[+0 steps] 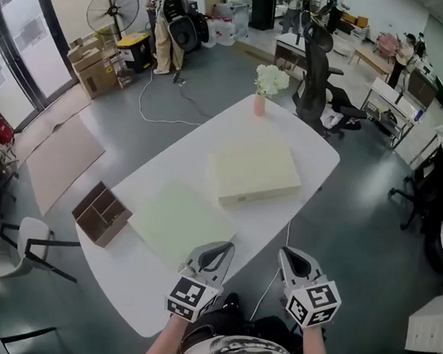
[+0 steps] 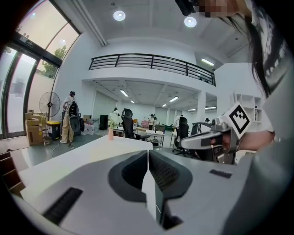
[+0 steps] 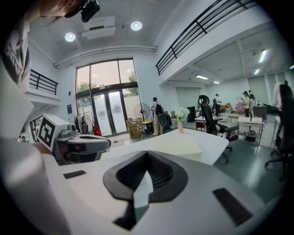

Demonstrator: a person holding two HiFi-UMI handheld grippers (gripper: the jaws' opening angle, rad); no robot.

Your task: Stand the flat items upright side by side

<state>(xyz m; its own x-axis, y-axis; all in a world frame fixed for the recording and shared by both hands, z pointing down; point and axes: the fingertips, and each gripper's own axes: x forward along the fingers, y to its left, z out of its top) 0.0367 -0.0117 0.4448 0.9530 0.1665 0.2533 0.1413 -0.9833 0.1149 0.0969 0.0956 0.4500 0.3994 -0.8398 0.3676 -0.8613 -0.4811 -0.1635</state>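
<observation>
Pale green and thin, one flat board [image 1: 181, 221] lies on the white table [image 1: 127, 290] beside a brown wooden organizer [image 1: 101, 214]. A thicker cream binder [image 1: 253, 171] lies flat just beyond it. At the near edge, the left gripper [image 1: 227, 246] and right gripper [image 1: 287, 252] are each fully closed and hold nothing.

— How is the light?
— It is bright and even. Daylight comes through the glass doors [image 3: 103, 110] and the tall windows [image 2: 18, 87]. The round ceiling lamps [image 2: 119, 15] burn out to pure white with small halos.
— Any shadows?
— They are soft and faint, with no hard edges. The top of the white table [image 1: 167, 165] is close to washed out.
— And sharpness?
— The head view is crisp but bends toward its edges. Both gripper views are strongly fisheye, with black corners. The left gripper [image 2: 148, 155] and the right gripper [image 3: 147, 158] look soft so close to the lens.
</observation>
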